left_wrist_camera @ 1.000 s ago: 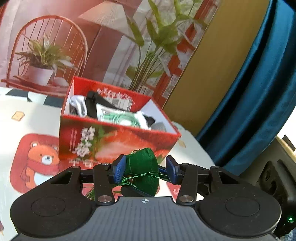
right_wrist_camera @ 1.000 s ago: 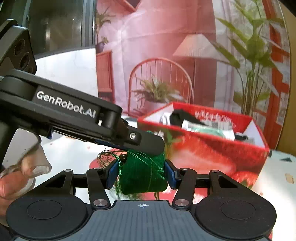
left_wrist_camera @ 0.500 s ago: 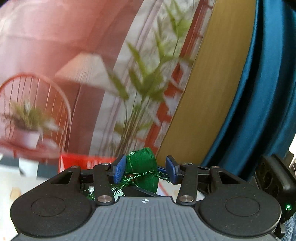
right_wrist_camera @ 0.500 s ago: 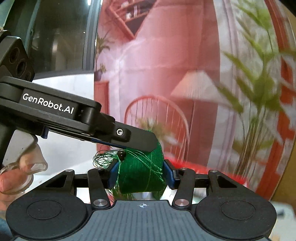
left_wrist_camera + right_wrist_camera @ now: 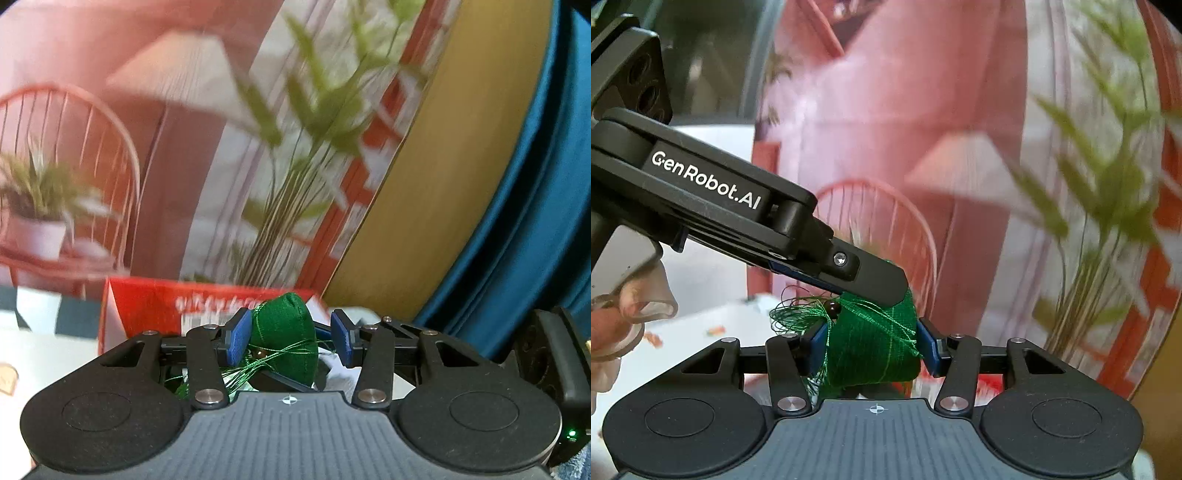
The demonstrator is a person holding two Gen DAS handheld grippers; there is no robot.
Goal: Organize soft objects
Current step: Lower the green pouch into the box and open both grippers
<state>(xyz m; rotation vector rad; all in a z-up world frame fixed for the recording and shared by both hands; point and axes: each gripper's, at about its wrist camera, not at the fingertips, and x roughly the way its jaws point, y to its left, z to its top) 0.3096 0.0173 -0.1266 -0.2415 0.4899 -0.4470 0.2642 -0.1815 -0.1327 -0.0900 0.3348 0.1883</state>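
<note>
Pouch (image 5: 873, 347) clamped by R gripper (image 5: 873, 350), pads on both sides. L gripper (image 5: 291, 338) apart around it; finger on top. Box (image 5: 147, 310) at 10 o'clock, L view. Risks: loose threads (image 5: 792, 314) snagging; drop short of box.

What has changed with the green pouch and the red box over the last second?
Both grippers tilted up: the red box sank to the bottom of the left view and almost out of the right view. Unchanged: the green pouch stays pinched by the right gripper, with the left gripper around it.
</note>
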